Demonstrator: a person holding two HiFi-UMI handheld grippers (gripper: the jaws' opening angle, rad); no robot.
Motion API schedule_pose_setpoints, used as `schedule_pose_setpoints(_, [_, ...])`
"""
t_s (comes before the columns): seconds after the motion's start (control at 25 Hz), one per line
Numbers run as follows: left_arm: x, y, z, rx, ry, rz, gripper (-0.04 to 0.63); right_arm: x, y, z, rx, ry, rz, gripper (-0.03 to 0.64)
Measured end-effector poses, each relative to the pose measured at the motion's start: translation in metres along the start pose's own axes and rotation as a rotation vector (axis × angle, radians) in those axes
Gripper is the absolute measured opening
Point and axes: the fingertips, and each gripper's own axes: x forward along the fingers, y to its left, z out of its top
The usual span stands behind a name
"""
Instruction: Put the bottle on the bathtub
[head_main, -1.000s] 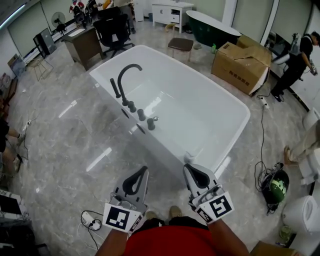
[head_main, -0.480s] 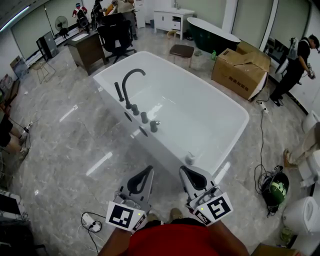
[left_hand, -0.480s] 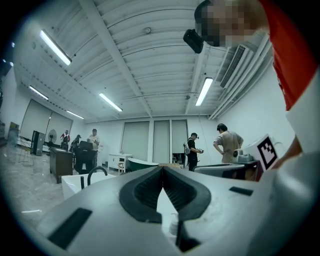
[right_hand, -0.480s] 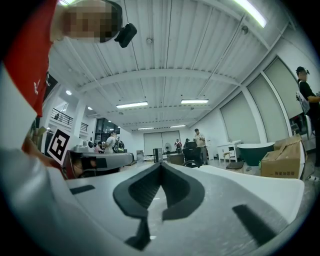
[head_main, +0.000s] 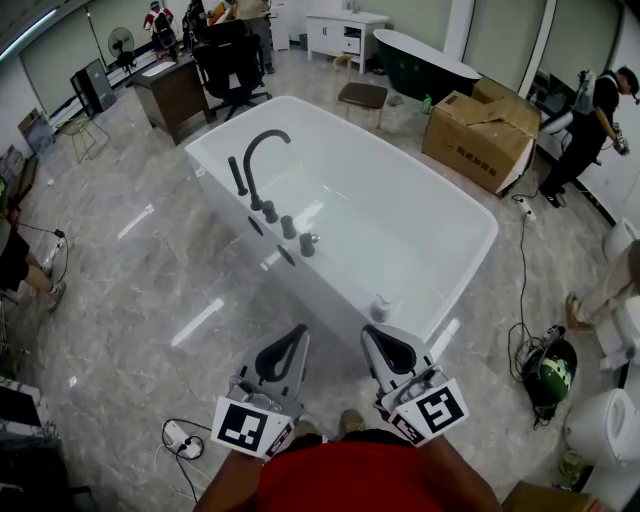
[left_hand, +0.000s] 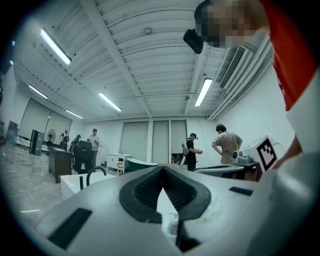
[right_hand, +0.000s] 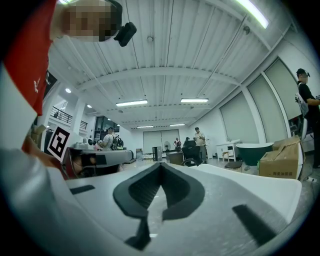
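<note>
White is the tub in front of me, and the little bottle is sitting on its near edge, by the corner closest to me. It looks to be standing up. It is staying in the same spot as a second ago, so nothing is pushing it.

What is changing is small. My two grippers are shifting a little and coming a bit closer together, down by my body, apart from the bottle.

My left gripper is squeezed all the way closed and is holding nothing. In its own view I am only seeing the bottle far off through the hole under its tips. My right gripper is closed tight too, with nothing in it.

So I am thinking the job is done. The bottle is resting on the tub, and I am leaving it alone.
</note>
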Motion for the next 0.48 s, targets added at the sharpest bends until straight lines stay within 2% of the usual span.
schedule_pose_setpoints(0.48, [-0.0047, 0.0059, -0.0009, 0.009, 0.008, 0.004, 0.011, 0.0017, 0.0000, -0.0100, 0.006, 0.021, -0.004, 0.005])
